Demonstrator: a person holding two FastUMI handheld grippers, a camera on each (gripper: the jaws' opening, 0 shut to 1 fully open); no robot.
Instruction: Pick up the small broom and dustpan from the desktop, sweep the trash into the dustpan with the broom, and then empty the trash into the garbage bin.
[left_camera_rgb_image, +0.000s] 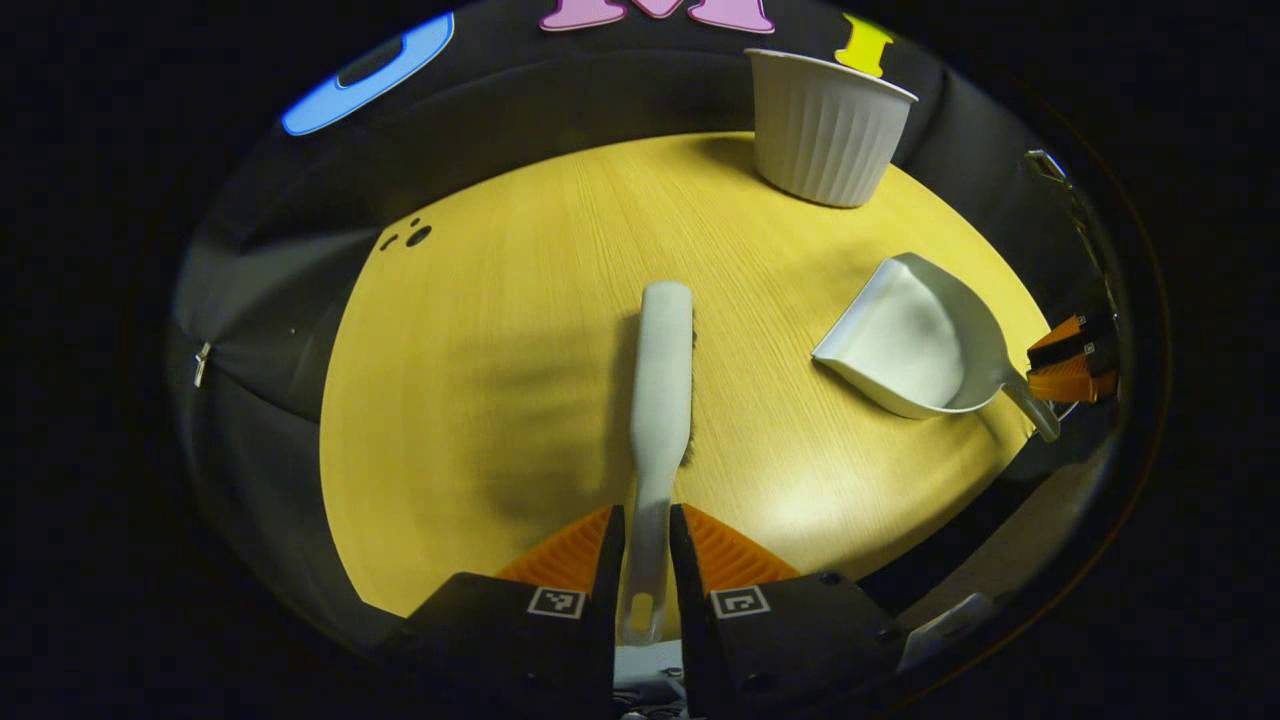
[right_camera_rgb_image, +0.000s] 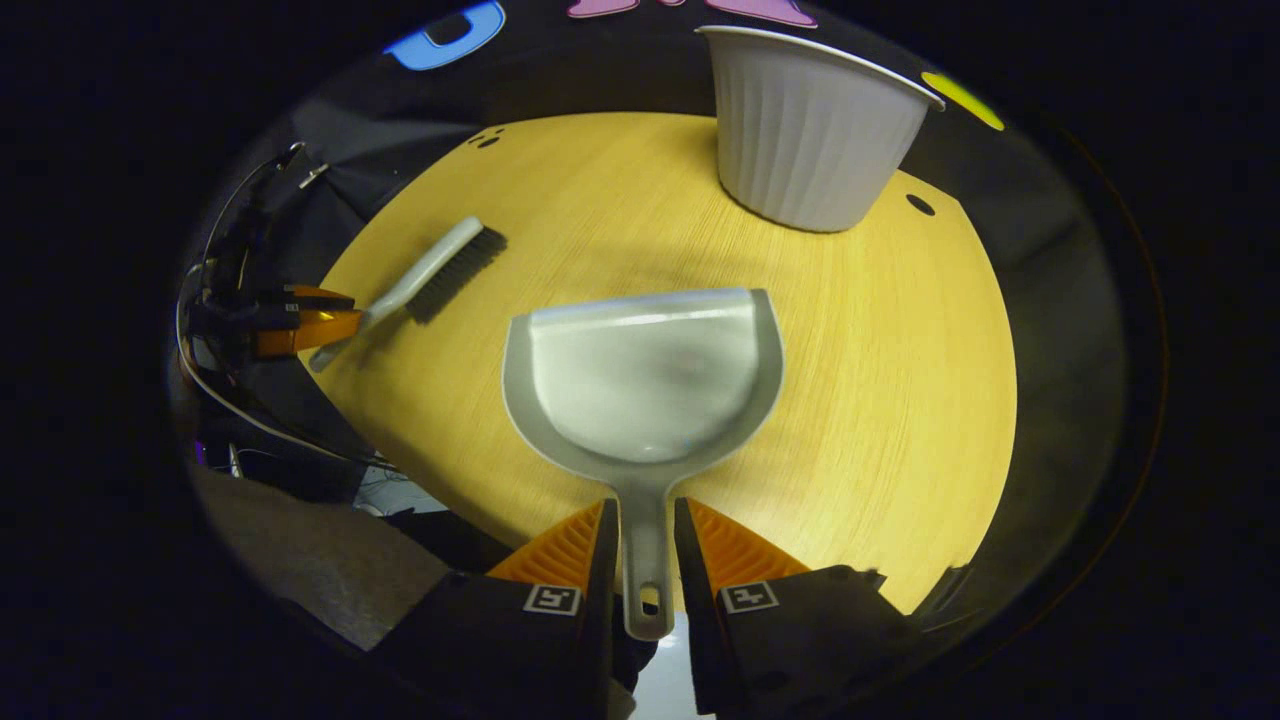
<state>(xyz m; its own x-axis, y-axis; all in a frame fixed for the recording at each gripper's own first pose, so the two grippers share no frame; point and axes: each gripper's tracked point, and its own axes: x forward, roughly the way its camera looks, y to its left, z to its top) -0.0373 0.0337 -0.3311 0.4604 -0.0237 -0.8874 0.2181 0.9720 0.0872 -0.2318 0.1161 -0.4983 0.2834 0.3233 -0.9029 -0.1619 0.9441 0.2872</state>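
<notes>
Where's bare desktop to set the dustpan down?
Widest bare patch: desktop right of the dustpan, below the bin. Another between broom and bin. In the left gripper view, left of the broom is bare too. Crowded: far edge by bin, specks.

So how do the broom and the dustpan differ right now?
The broom is a narrow straight bar with dark bristles; the dustpan is a wide, open, empty scoop. The left gripper holds the broom, the right gripper the dustpan. Both are pale grey, gripped by their handles.

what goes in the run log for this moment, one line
left gripper: shut on broom handle | right gripper: shut on dustpan handle | bin: upright at back of table | sweeping: not yet begun
</notes>
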